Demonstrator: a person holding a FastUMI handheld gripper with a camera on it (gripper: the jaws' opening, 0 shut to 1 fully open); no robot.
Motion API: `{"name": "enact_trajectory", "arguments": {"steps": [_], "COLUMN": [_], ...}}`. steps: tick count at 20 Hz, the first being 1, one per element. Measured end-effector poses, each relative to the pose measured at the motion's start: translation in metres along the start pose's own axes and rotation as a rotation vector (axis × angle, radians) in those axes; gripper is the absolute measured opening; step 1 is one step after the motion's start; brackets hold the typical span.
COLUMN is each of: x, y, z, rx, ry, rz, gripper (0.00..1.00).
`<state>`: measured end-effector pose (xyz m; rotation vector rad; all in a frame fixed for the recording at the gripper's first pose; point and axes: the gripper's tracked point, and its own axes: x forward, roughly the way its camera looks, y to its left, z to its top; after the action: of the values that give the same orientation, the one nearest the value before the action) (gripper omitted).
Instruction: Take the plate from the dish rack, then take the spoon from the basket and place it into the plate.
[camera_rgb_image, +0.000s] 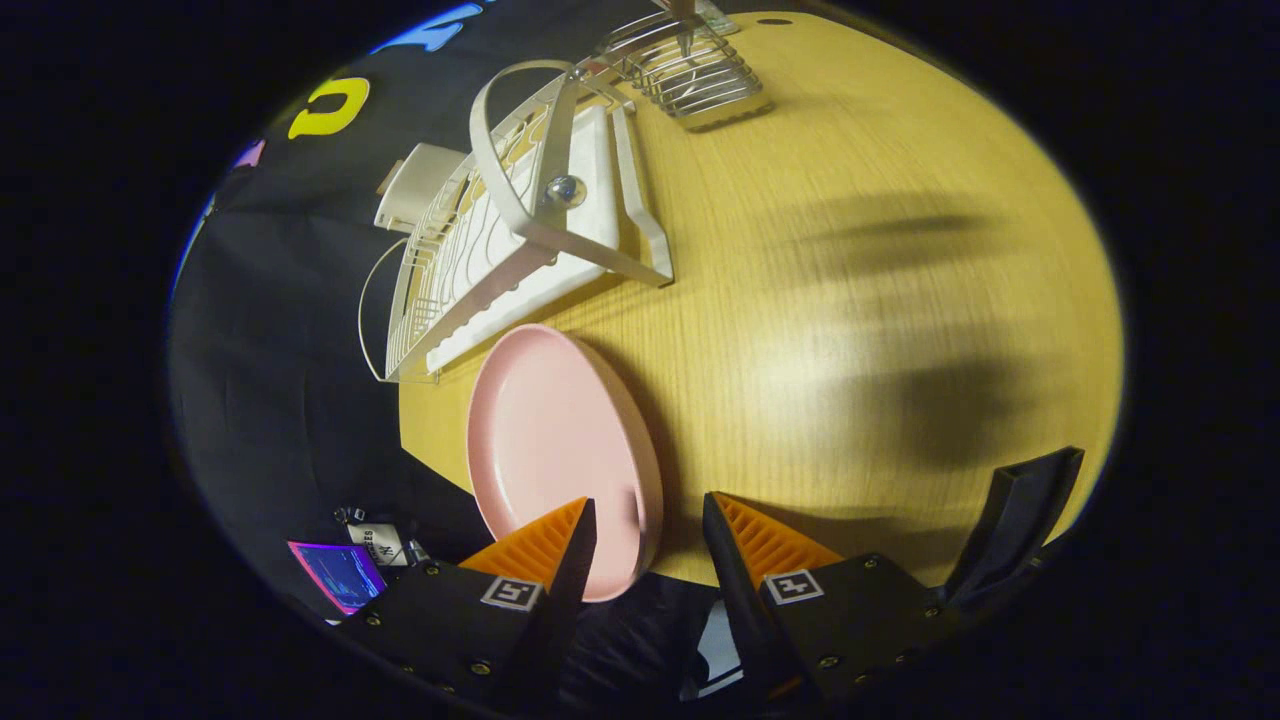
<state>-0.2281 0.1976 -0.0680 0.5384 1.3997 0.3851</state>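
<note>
Spread apart and gripping nothing, the gripper (645, 525) has its left finger over the near rim of the pink plate (555, 440), which lies flat on the wooden table (850, 300), probably set there to receive the spoon. Its oval long axis runs away toward the white dish rack (520, 240) beyond. Farther off stands the wire basket (690, 70); something slim, likely the spoon (685, 25), stands upright in it.

Place: staged recording booth, kitchen-style setup
Evidence: black cloth wall (290, 330); wooden table (850, 300); white dish rack (510, 240); wire basket (690, 75); pink plate (550, 440)
</note>
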Motion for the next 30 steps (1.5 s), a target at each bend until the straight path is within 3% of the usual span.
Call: {"name": "enact_trajectory", "arguments": {"steps": [7,20,28,30], "x": [-0.047,-0.13,-0.125,-0.12], "y": [-0.015,-0.003,-0.011,-0.014], "z": [0.054,0.214,0.277,0.289], "rx": [-0.019,-0.012,0.023,0.038], "ry": [-0.239,-0.86,-1.015,-1.045], "rz": [-0.078,-0.13,-0.149,-0.164], "gripper": [0.66,0.66,0.66,0.55]}}
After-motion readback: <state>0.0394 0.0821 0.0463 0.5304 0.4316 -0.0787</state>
